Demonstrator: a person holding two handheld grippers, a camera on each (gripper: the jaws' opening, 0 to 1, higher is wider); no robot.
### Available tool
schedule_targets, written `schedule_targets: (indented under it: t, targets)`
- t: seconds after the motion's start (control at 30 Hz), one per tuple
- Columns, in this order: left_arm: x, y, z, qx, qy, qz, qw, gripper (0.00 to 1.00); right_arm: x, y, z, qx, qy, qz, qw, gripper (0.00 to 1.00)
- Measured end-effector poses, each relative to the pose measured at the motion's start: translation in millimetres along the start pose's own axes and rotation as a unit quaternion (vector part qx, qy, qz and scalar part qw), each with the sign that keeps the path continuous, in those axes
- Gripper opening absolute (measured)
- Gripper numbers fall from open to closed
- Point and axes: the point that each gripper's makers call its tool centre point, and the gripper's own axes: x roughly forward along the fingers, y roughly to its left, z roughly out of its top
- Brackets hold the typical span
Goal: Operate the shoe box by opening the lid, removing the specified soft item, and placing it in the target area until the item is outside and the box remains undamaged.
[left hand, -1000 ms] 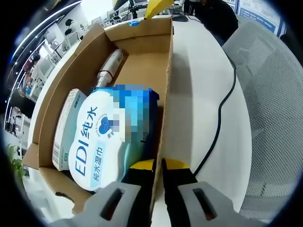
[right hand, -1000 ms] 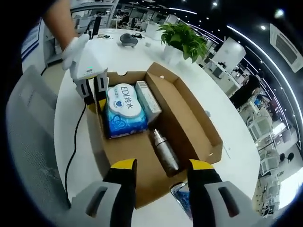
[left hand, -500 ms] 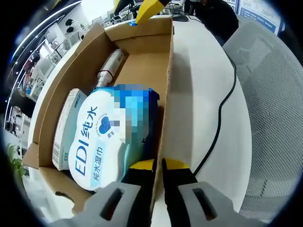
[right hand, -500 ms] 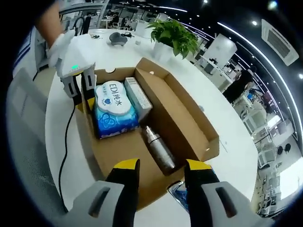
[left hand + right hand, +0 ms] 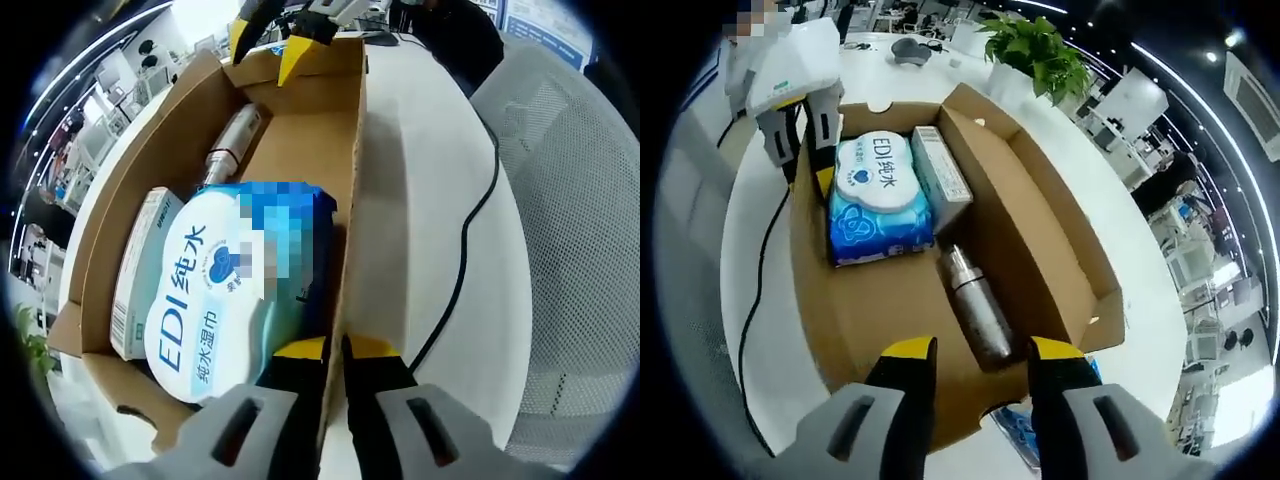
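Shoe box [image 5: 1060, 250], frame centre on tabletop [image 5: 760, 330]: wipes pack [image 5: 878, 195] upper left, carton [image 5: 940, 178] beside, flask [image 5: 975, 305] centre; plant [image 5: 1040, 60] top.

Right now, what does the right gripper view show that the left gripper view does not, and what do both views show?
Right gripper view alone: a potted plant beyond the box, and a blue packet on the table by the near end. Left gripper view alone: a mesh chair. Both: the open box, the wipes pack, a slim carton, a steel bottle, the black cable, and the left gripper clamped on the box wall.
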Motion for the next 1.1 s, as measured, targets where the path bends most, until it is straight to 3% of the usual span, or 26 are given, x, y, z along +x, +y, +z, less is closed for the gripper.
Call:
schedule_targets:
  t: [0.17, 0.5, 0.77, 0.9, 1.1]
  targets:
    - [0, -0.3, 0.4, 0.001, 0.0, -0.001, 1.0, 0.04, 7, -1, -5.5, -0.003, 0.014, 0.009, 0.9999, 0.34]
    - [1, -0.7, 0.7, 0.001, 0.001, -0.001, 1.0, 0.04, 28, 2, -12.5, -0.075, 0.047, 0.029, 0.9957, 0.36]
    - [1, -0.2, 0.8, -0.001, 0.002, 0.0, 1.0, 0.04, 41, 0, -12.7, -0.091, 0.055, 0.04, 0.9935, 0.36]
    - [1, -0.7, 0.6, -0.001, 0.001, 0.0, 1.0, 0.04, 43, -2, -5.6, -0.076, 0.046, 0.039, 0.9953, 0.36]
    - [1, -0.4, 0.2, 0.0, 0.001, -0.001, 1.0, 0.04, 53, 0, -10.2, -0.102, 0.062, 0.052, 0.9914, 0.32]
